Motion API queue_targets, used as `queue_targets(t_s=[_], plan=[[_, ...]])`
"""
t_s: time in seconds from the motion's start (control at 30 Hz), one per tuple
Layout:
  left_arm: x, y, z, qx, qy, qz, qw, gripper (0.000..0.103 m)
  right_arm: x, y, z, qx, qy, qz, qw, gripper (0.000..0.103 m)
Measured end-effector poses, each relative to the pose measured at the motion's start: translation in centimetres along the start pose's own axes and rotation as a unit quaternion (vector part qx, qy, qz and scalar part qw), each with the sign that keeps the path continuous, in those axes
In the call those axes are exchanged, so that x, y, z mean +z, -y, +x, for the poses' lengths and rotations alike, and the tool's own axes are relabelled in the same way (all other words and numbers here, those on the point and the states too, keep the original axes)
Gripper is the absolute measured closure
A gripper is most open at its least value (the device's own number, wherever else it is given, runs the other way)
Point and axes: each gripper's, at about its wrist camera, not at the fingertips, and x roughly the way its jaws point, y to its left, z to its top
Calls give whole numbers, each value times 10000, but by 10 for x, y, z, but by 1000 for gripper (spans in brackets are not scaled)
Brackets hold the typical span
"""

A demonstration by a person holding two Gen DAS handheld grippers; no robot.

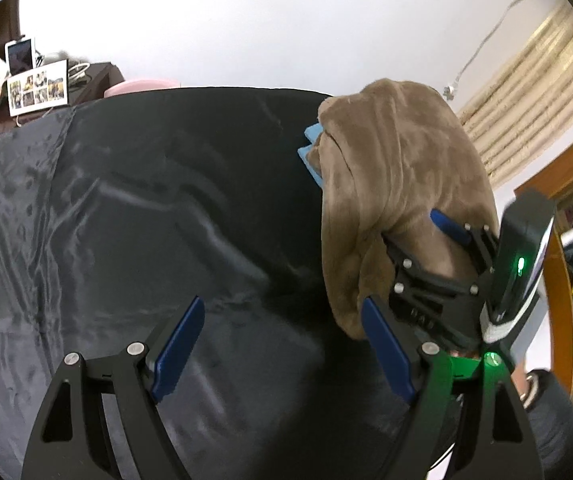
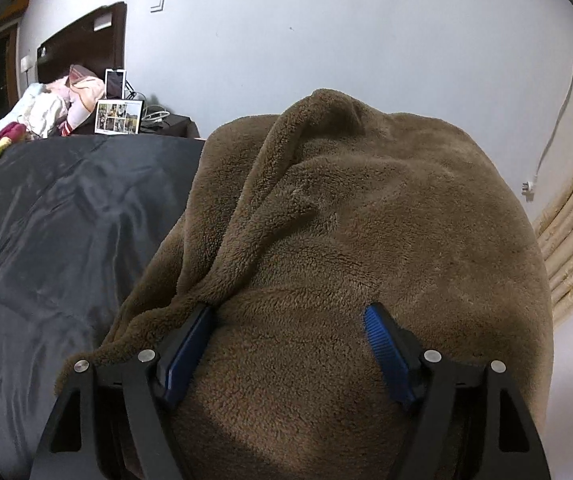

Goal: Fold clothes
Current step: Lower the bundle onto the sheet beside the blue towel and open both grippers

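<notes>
Brown fleece garment (image 2: 366, 240) lies bunched in a soft heap on the dark bedcover (image 1: 126, 208), at about two o'clock in the left wrist view and filling the middle of the right wrist view. It has loose rolls and a thick ridge running from twelve down to eight o'clock, so I judge that the folding is at its beginning: nothing is spread flat and no clean fold is seen. A light blue cloth (image 1: 311, 148) shows from under the heap at its ten o'clock side; whether it is folded I cannot tell. The right gripper (image 2: 288, 344) stands over the fleece with jaws spread wide, one finger beside the ridge, not pinching it. The left gripper (image 1: 282, 348) hangs over bare bedcover, also spread and empty. What is left, I think, is to take an edge, open the garment flat, then fold it.
</notes>
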Motion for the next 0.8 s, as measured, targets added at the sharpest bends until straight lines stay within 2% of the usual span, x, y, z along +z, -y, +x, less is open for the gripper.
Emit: queue_targets(t_s=[0.13,0.27,0.33,0.43,0.6,0.7,0.8], plan=[[-20,29,-4,126,20,345,9993,17,4,7,-25,44,16,392,9992,24],[-32,51,-4,283,5,739,9969,15,-12,14,-69,-117,229,892,9957,21],[-38,58,-4,307,-46,898,9955,12,-27,12,-80,-267,0,1050,9941,18],[-48,67,-3,241,-160,1027,9943,1,-50,8,-90,-414,-435,1255,9903,18],[-52,77,1,192,-175,1226,9921,1,-93,13,-113,-577,-1081,1685,9781,18],[-50,83,7,316,-236,1271,9911,1,-106,20,-126,-736,-1203,1756,9743,18],[-46,92,11,473,-190,1299,9902,1,-102,29,-135,-769,-1084,1715,9762,18]])
